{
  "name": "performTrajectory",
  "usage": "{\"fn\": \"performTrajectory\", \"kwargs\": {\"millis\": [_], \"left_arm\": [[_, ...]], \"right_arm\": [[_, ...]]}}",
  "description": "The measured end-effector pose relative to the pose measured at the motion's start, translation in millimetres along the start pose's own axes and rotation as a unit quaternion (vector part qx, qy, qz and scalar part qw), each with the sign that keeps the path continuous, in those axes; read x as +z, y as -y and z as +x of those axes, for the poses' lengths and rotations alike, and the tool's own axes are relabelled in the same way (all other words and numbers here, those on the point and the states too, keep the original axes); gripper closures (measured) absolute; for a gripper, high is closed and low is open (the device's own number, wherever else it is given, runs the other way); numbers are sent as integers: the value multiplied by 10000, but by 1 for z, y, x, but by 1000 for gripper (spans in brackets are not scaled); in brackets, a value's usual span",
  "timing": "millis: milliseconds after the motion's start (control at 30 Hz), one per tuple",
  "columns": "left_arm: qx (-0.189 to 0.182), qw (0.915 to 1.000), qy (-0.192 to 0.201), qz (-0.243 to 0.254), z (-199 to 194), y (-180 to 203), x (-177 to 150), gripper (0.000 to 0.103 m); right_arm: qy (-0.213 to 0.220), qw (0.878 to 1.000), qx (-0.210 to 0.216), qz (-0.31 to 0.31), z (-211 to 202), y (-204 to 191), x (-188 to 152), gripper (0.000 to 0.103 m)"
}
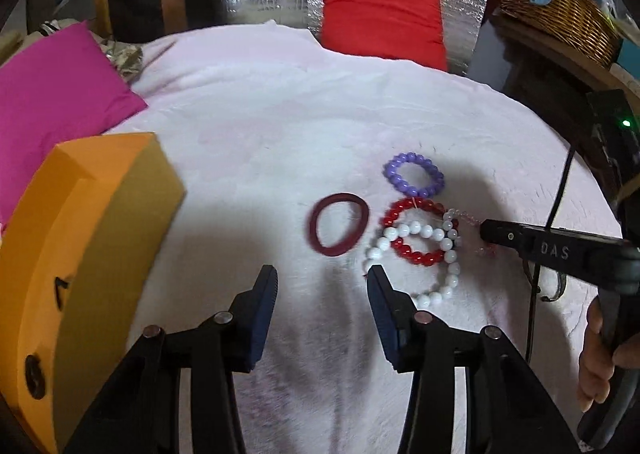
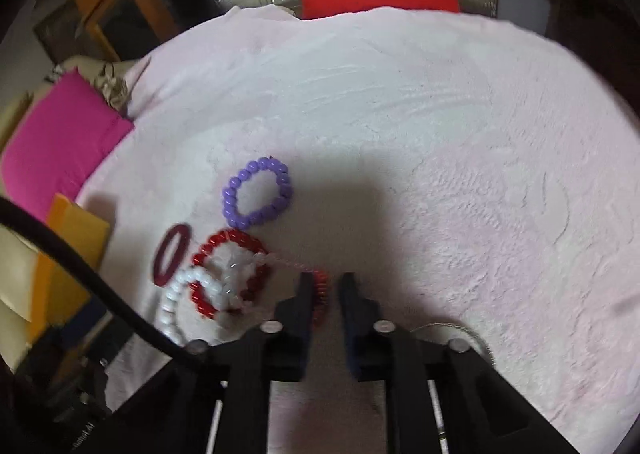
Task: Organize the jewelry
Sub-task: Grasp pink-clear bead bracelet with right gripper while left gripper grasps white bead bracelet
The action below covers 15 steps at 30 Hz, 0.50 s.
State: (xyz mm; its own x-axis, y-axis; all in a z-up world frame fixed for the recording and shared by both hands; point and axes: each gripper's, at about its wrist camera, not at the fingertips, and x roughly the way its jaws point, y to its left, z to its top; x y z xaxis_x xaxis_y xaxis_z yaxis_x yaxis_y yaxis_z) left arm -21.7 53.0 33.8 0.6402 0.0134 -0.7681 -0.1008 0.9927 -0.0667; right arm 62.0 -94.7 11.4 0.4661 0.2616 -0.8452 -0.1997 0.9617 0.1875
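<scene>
From the left wrist view, the left tongs hang released, their blue pads wide apart with only pale pink blanket between them. Ahead lies the jewelry: a dark red bangle alone on the left; just right of it a purple bead bracelet farthest off, its near edge touching a red bead bracelet, which overlaps a white bead bracelet whose near side runs beside the tongs' right pad. The right tongs come in from the right edge, tip down at a clear pinkish strand beside the pile, and a hand grips their handle. An orange box sits at the left, with a magenta cushion behind it, a red cushion at the far edge and a wicker basket up on the right. From the right wrist view, blurred, the right tongs are nearly closed, a narrow gap left – a small ring of red beads sits at the left pad, but I cannot tell whether it is gripped. The pinkish strand leads from there to the overlapping red bracelet and white bracelet, with the purple bracelet beyond and the bangle at their left.
</scene>
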Motion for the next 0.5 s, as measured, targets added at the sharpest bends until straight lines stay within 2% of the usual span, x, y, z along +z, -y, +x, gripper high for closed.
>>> {"fn": "performTrajectory", "kwargs": {"millis": [33, 167, 233, 333, 500], "left_arm": [[-71, 10000, -32, -26, 2, 1, 1, 55], [-348, 9992, -150, -84, 11, 9, 3, 55], [-431, 9989, -194, -75, 15, 14, 3, 56], [-558, 9979, -336, -44, 24, 22, 2, 77], [-555, 9977, -380, -44, 27, 24, 0, 84]], "right_arm": [[9, 10000, 5, 0, -1, 1, -1, 95], [96, 9998, -38, 188, -11, 13, -2, 95], [171, 9990, 114, 395, -17, 23, -2, 95], [277, 9975, 263, 591, -26, 31, 0, 95], [237, 9921, 714, 1001, -29, 47, 0, 95]]}}
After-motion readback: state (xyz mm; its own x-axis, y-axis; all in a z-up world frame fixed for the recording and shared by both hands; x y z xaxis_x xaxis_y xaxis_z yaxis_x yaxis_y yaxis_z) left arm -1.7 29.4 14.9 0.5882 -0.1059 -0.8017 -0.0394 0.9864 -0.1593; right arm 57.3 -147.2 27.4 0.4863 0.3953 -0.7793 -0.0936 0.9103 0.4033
